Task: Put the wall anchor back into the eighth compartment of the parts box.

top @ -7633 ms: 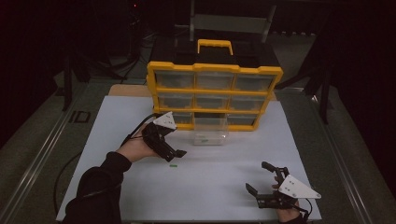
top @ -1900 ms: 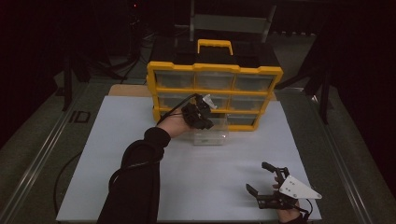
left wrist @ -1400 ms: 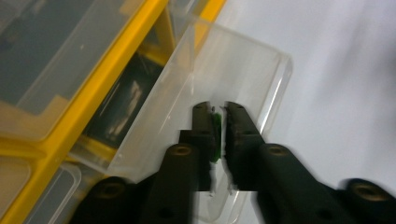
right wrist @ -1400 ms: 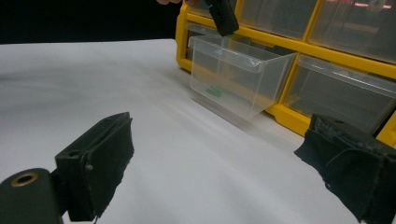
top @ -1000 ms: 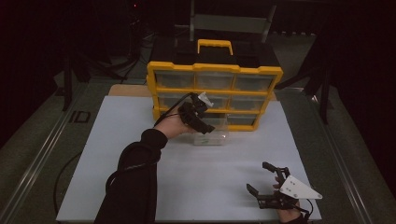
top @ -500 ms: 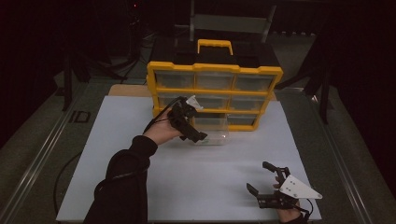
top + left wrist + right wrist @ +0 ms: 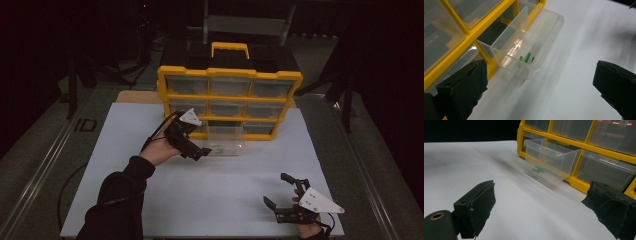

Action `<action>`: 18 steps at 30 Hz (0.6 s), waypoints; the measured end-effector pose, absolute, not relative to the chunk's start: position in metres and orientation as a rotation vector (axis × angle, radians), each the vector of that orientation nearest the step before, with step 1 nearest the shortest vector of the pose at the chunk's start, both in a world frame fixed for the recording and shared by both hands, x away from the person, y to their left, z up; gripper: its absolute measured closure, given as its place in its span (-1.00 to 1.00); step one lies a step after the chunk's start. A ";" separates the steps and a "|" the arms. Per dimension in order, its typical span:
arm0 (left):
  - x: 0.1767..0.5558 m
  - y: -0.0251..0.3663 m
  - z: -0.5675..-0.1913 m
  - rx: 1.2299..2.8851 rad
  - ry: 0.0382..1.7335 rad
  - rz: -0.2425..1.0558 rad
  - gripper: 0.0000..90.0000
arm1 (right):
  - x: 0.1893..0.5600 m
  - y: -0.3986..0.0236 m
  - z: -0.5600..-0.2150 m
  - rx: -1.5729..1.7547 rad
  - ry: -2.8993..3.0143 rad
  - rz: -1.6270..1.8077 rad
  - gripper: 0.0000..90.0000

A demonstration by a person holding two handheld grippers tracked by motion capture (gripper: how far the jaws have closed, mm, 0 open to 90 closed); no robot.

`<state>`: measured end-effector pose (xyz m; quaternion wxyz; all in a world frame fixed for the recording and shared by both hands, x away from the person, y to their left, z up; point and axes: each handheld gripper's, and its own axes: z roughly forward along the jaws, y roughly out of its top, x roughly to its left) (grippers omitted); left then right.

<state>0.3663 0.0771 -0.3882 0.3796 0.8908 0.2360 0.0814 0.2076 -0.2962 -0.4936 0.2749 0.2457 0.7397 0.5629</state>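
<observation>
Left gripper (image 7: 198,151) released, jaws just opened, nothing between them, beside pulled-out clear drawer (image 7: 225,146) holding green pieces (image 7: 526,58), right gripper (image 7: 281,192) released on white table (image 7: 225,195).

The high view looks forward and down over the table; both gripper views sit low and close, sharing the pulled-out clear drawer (image 7: 524,50) at twelve o'clock.
</observation>
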 end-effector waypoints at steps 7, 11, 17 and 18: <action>0.348 0.101 -0.387 2.245 0.618 0.209 -1.00 | 0.207 -0.297 -0.494 0.663 1.987 1.511 -0.82; 0.338 0.113 -0.388 2.231 0.631 0.220 -1.00 | 0.206 -0.296 -0.493 0.666 1.988 1.513 -0.82; 0.328 0.125 -0.389 2.209 0.644 0.222 -1.00 | 0.206 -0.295 -0.494 0.664 1.989 1.513 -0.82; 0.323 0.130 -0.390 2.189 0.642 0.224 -1.00 | 0.206 -0.295 -0.494 0.663 1.990 1.512 -0.82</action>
